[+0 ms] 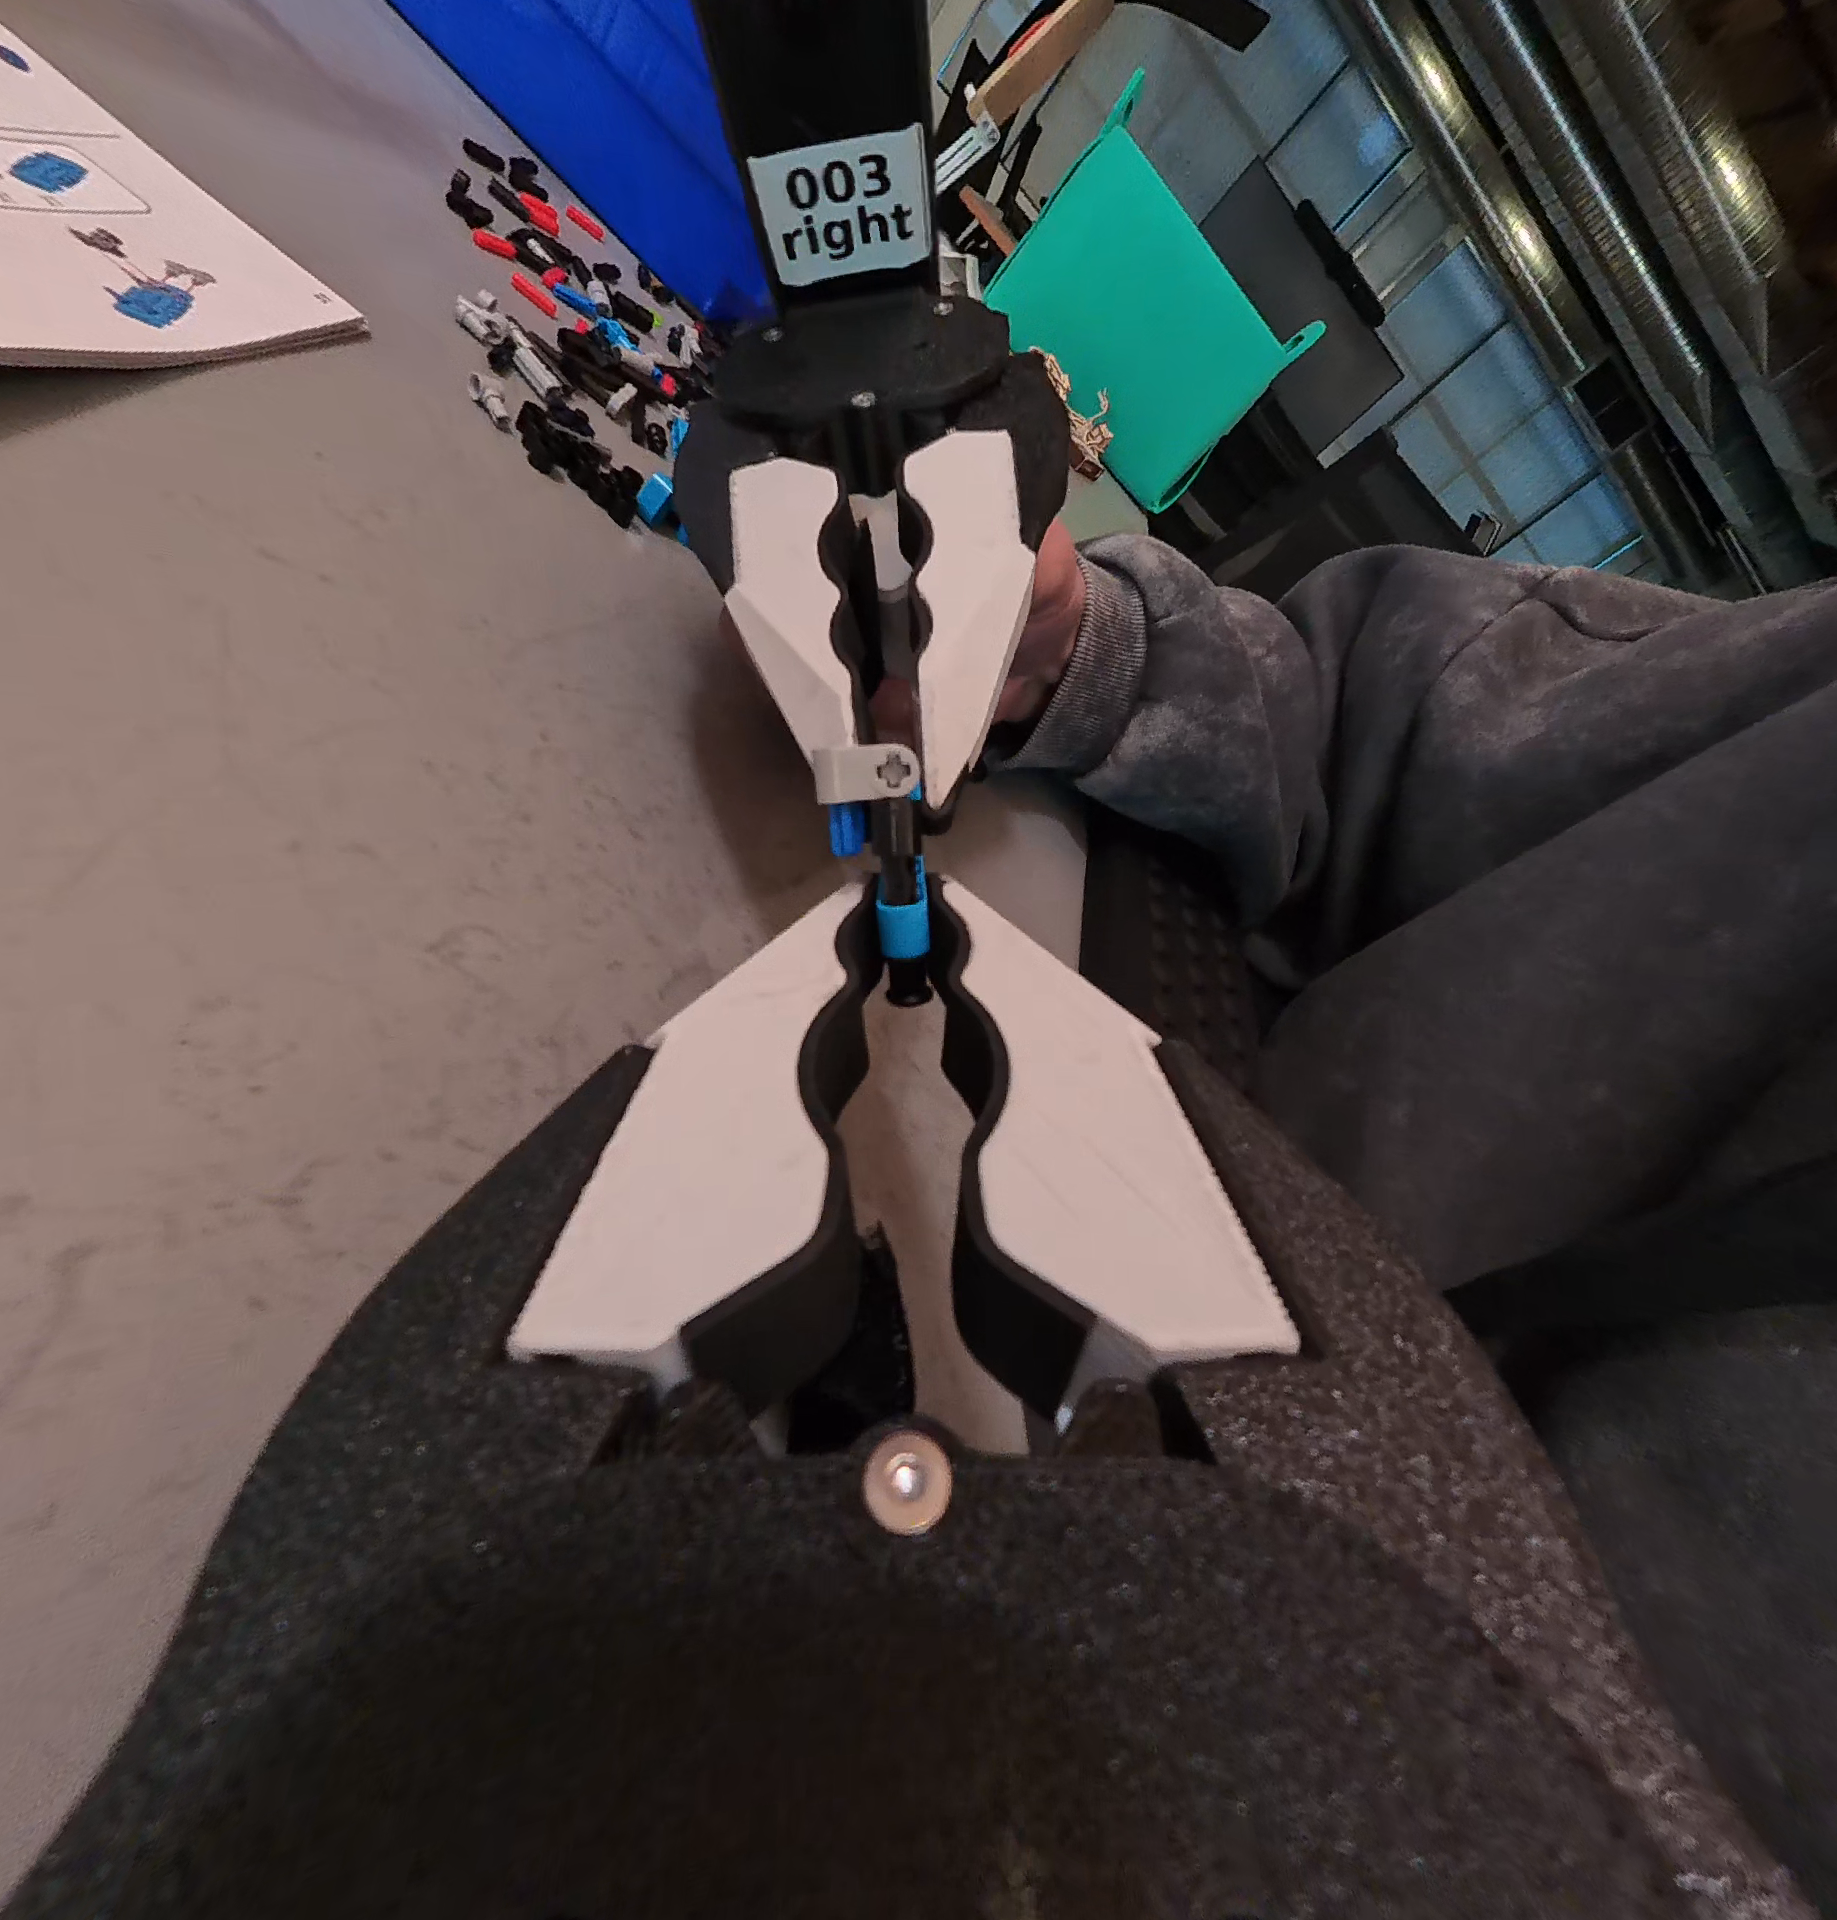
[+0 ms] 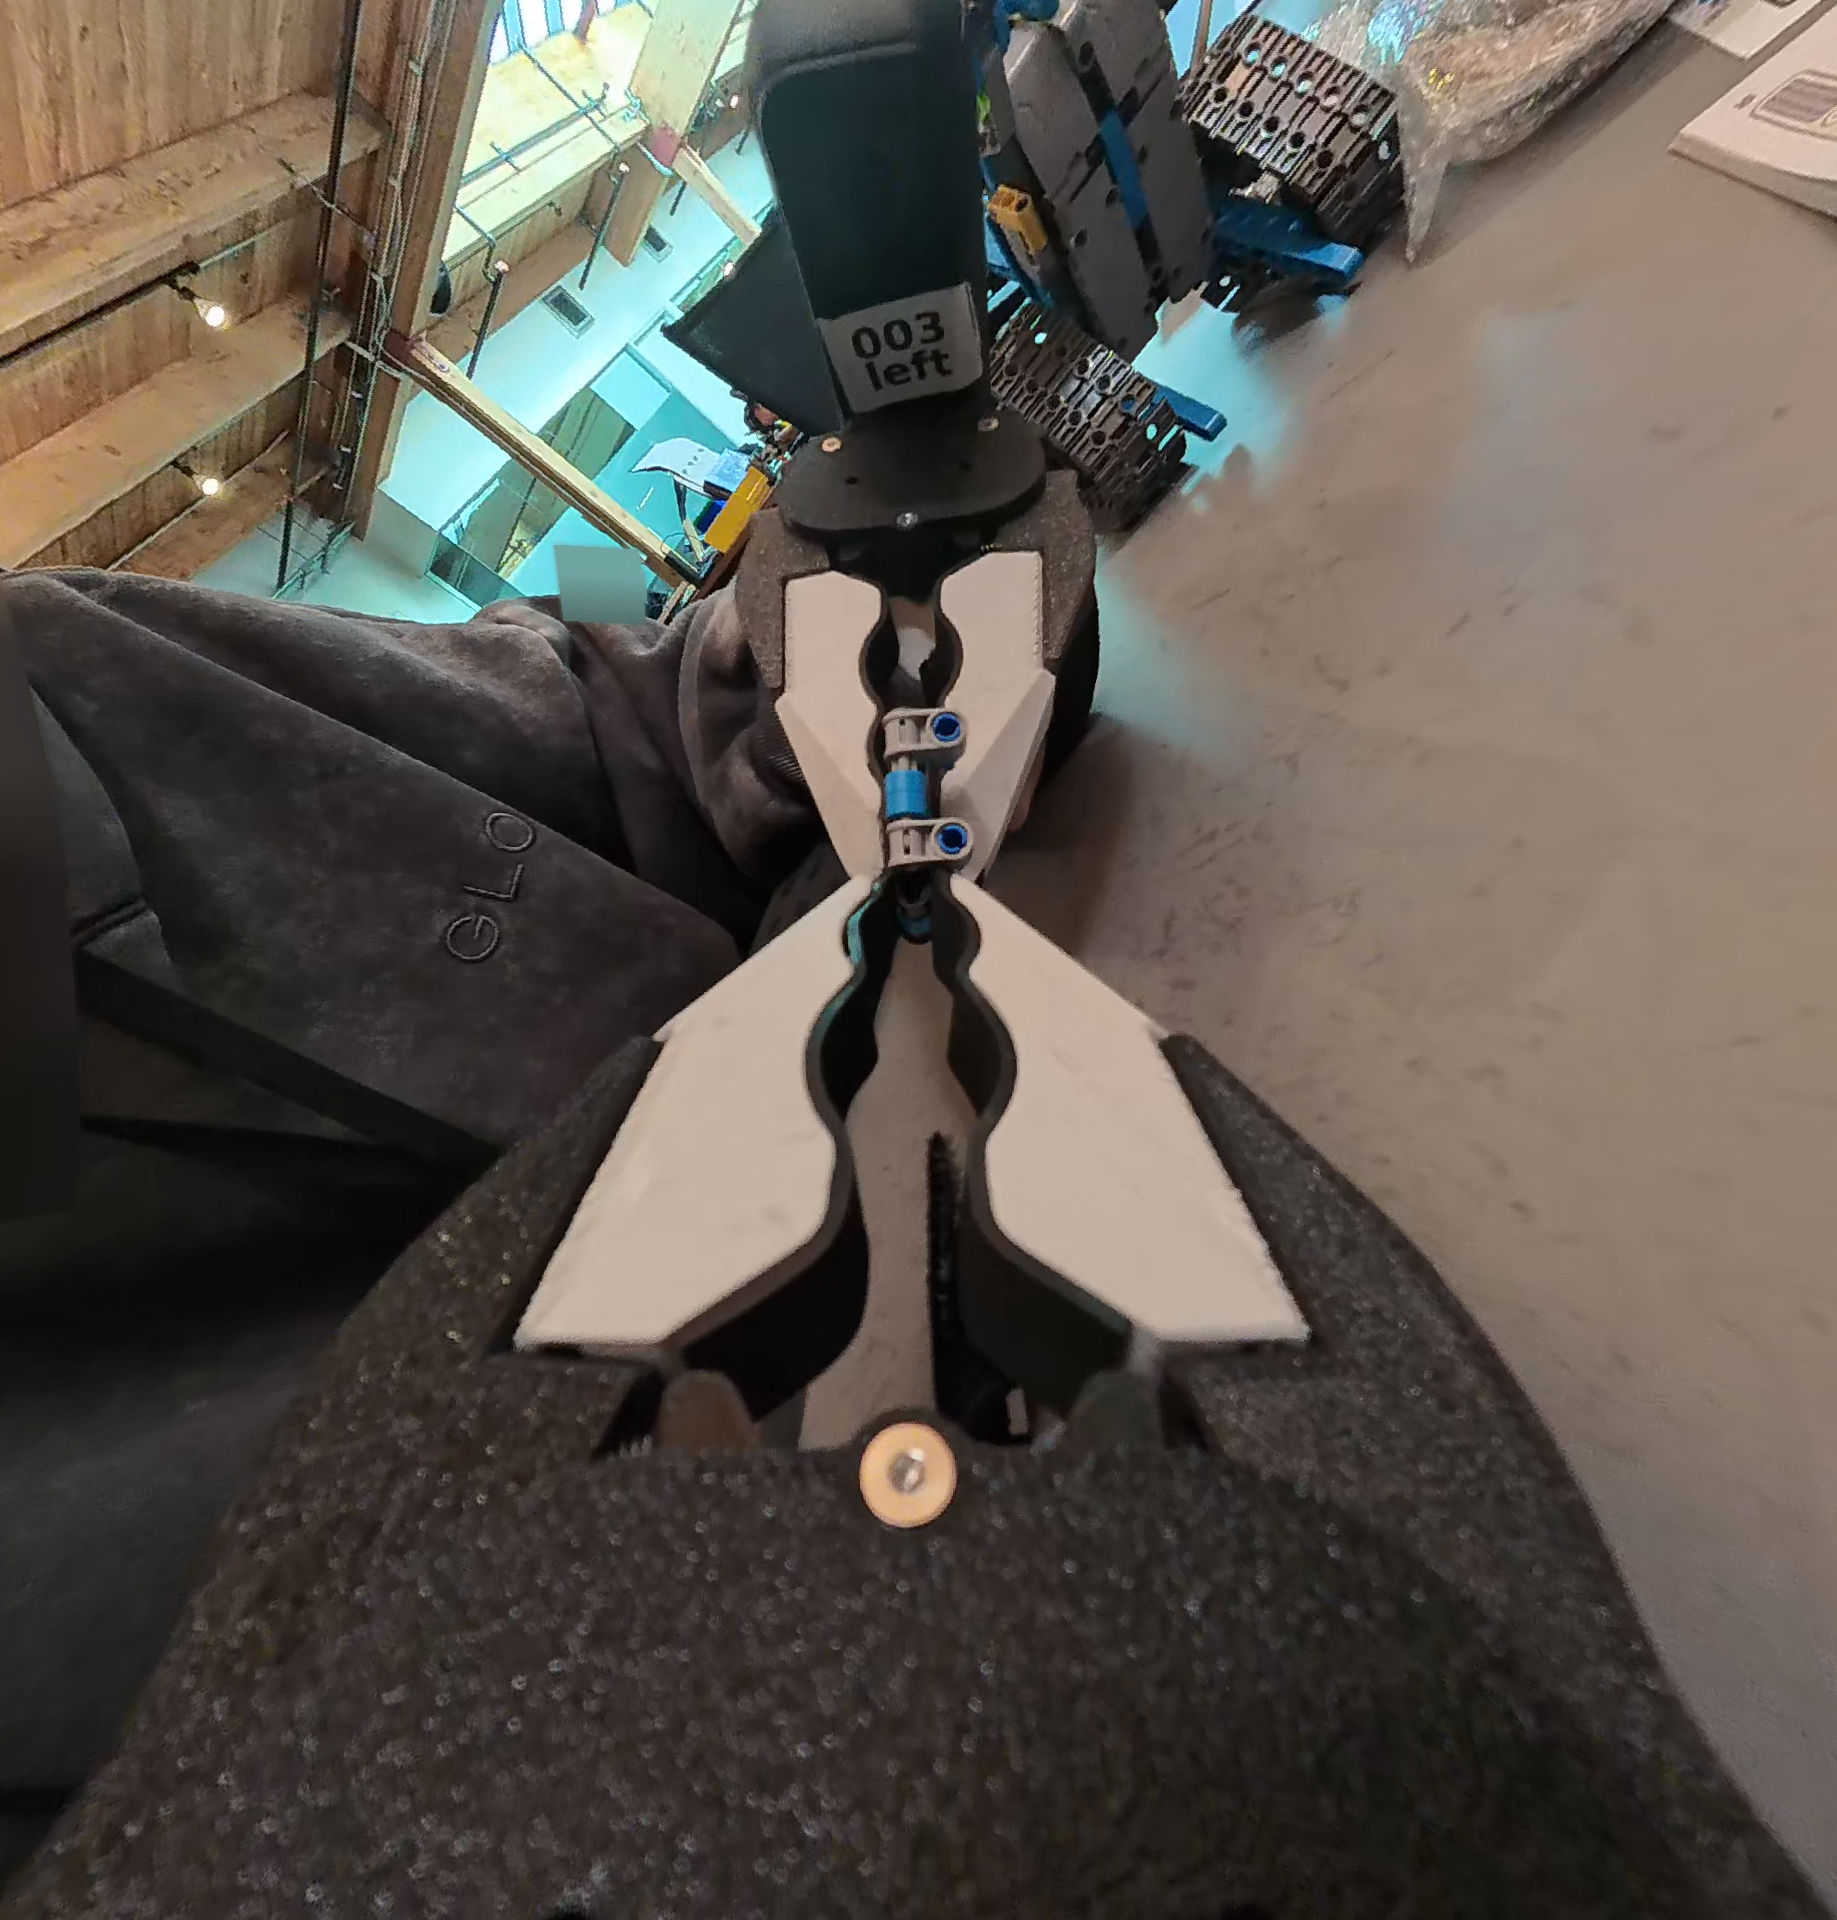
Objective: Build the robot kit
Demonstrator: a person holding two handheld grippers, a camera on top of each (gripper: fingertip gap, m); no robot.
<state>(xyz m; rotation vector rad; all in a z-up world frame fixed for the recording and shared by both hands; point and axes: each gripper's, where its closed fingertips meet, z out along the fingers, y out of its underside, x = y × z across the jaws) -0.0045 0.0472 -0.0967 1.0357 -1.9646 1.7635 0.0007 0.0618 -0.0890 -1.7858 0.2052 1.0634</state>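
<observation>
A: Grey tabletop (image 1: 270,831) carries an instruction booklet (image 1: 114,260), a tracked model (image 2: 1153,208) and a scatter of small loose bricks (image 1: 571,343)

B: And the tools?

A: They meet tip to tip above it. The left tool (image 1: 898,914) is clamped on the blue-and-black end of a small axle assembly (image 2: 919,790); the right tool (image 2: 909,904) pinches its other end, by the grey connectors

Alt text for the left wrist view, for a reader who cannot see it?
The left gripper and the right gripper meet tip to tip, both shut on a small assembly of black axle, blue bushes and grey connector above a grey table. Loose small parts and an instruction booklet lie behind.
</observation>
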